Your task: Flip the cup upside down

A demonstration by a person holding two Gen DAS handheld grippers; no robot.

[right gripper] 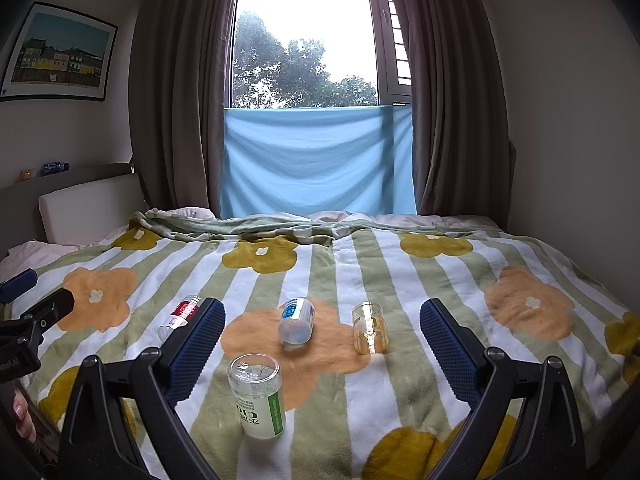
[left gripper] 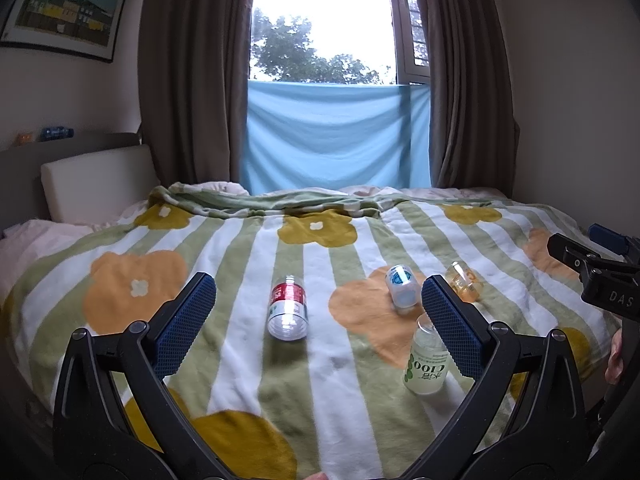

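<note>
Several clear plastic cups sit on a flowered striped blanket [right gripper: 320, 272]. A green-labelled cup [right gripper: 258, 400] stands upside down, nearest my right gripper; it also shows in the left wrist view [left gripper: 426, 364]. A red-labelled cup [left gripper: 288, 306] lies on its side, also seen in the right wrist view [right gripper: 180, 314]. A blue-labelled cup [right gripper: 297, 320] lies tilted on an orange flower. An amber cup [right gripper: 369, 332] stands beside it. My left gripper [left gripper: 316, 316] is open and empty above the blanket. My right gripper [right gripper: 322, 340] is open and empty.
The bed fills the foreground, with a headboard cushion [right gripper: 88, 204] at left. Brown curtains and a window with a blue cloth [right gripper: 318, 160] stand behind the bed. The right gripper's body [left gripper: 600, 272] shows at the left view's right edge.
</note>
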